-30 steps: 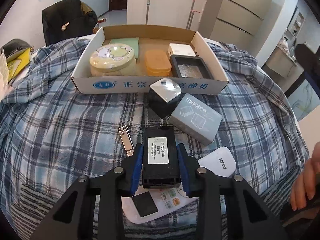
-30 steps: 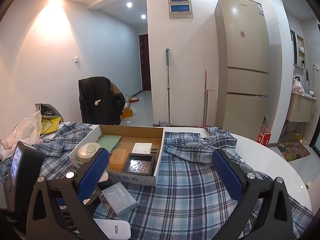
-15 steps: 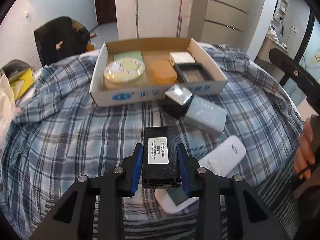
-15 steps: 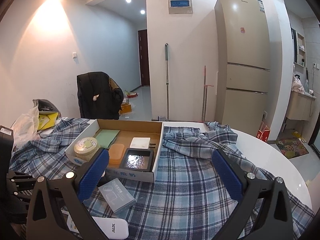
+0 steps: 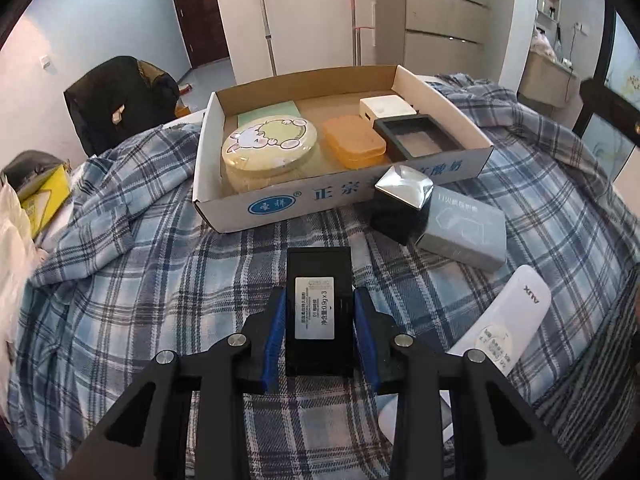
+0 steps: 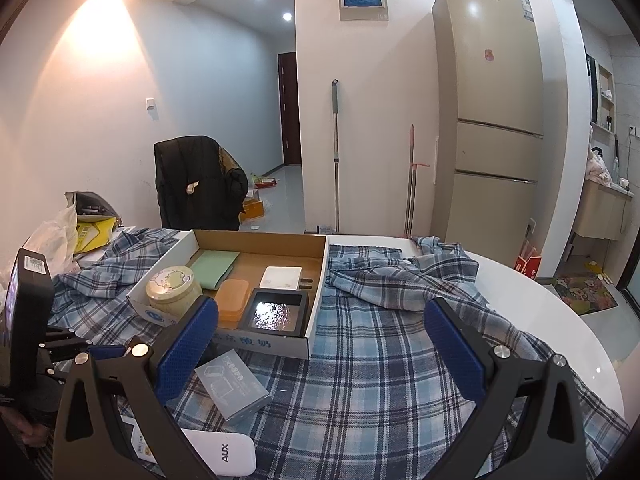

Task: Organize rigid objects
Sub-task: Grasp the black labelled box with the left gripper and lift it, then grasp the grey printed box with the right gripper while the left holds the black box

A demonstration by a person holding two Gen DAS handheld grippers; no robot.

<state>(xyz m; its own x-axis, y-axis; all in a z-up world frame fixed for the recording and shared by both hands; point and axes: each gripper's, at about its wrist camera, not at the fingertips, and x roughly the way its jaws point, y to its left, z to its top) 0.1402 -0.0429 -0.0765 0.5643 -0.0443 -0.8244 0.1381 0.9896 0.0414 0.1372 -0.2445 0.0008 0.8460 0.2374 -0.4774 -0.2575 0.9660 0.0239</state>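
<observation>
We see the left tongs (image 5: 319, 320) pinching a black box with a white label (image 5: 319, 300), their blue pads pressed on its two long sides, above the plaid cloth (image 5: 140, 300) that covers the worktop. Ahead of it lies bare cloth up to the front wall of the cardboard tray (image 5: 304, 200). To the right the room is tighter: a black cube with a mirrored top (image 5: 402, 204) touches the tray's front wall, a grey carton (image 5: 464, 232) lies against the cube, and a white remote (image 5: 516, 316) lies nearer us.

Inside the tray a round tin (image 5: 270, 146), an orange case (image 5: 354, 140), a white box (image 5: 386, 108) and a black frame (image 5: 420, 138) fill the front and right; a green sheet (image 5: 268, 116) lies at the back left.

The right wrist view shows what the left does not: the right tongs (image 6: 320, 344) spread wide with nothing between them, open cloth right of the tray, and the white round edge of the worktop (image 6: 560, 320). The cube is hidden there.
</observation>
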